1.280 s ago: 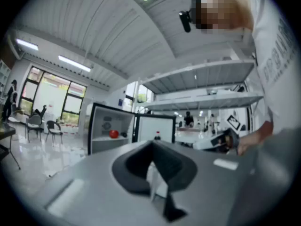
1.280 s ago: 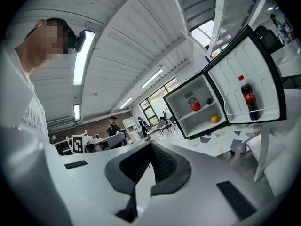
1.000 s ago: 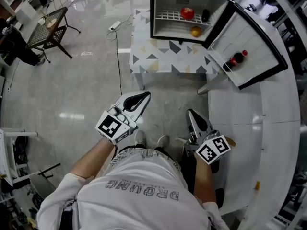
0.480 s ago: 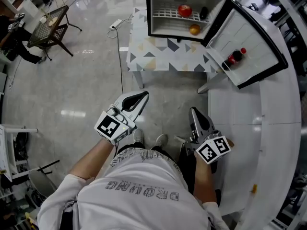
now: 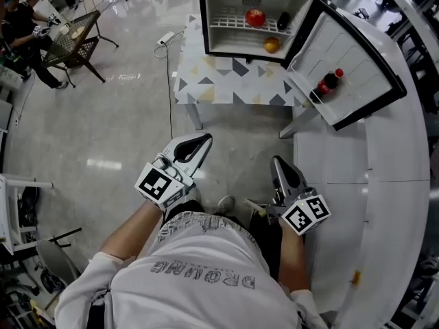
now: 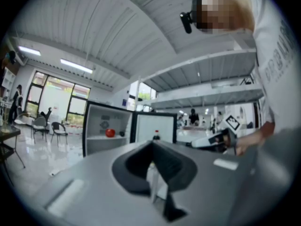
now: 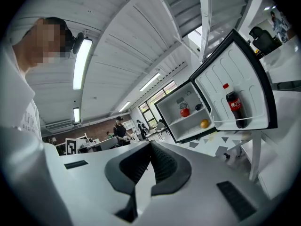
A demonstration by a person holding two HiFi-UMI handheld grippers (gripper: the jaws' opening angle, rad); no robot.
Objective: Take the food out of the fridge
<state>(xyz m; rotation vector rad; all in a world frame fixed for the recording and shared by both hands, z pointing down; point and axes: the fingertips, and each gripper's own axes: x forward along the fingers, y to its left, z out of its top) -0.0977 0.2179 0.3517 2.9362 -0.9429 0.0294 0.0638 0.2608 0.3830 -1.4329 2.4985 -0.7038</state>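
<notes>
Nearest, the wearer of a white printed shirt [image 5: 206, 273] holds 2 claws out level over the grey polished floor [image 5: 103, 136]. The left claw [image 5: 204, 140] is clenched, its jaws pressed together with nothing between them. The right claw [image 5: 277, 164] is likewise clenched and empty; each gripper view shows the dark pads meeting at the tip. Both claws point toward the fridge and are well apart from it. To the right of the right claw runs a long white curved surface [image 5: 398, 184]. Farther on stands a low table under a cloth of grey, white and tan triangles [image 5: 212, 84], and a white power strip [image 5: 164, 38] with its cable lies on the floor beside it. On that table sits a small black-framed fridge with a white inside [image 5: 223, 19], its fridge door [image 5: 357, 53] swung wide open to the right. The food is all inside. A round red fruit [image 5: 255, 17] rests on the white wire shelf, and a small dark item [image 5: 283, 22] lies just beside it to the right on the same shelf. A round orange fruit [image 5: 271, 44] sits on the fridge's bottom below them. A dark cola bottle with a red cap [image 5: 326, 83] stands in the door's rack. Far off at the upper left, another person [image 5: 24, 33] sits by a dark wicker table [image 5: 68, 36].
</notes>
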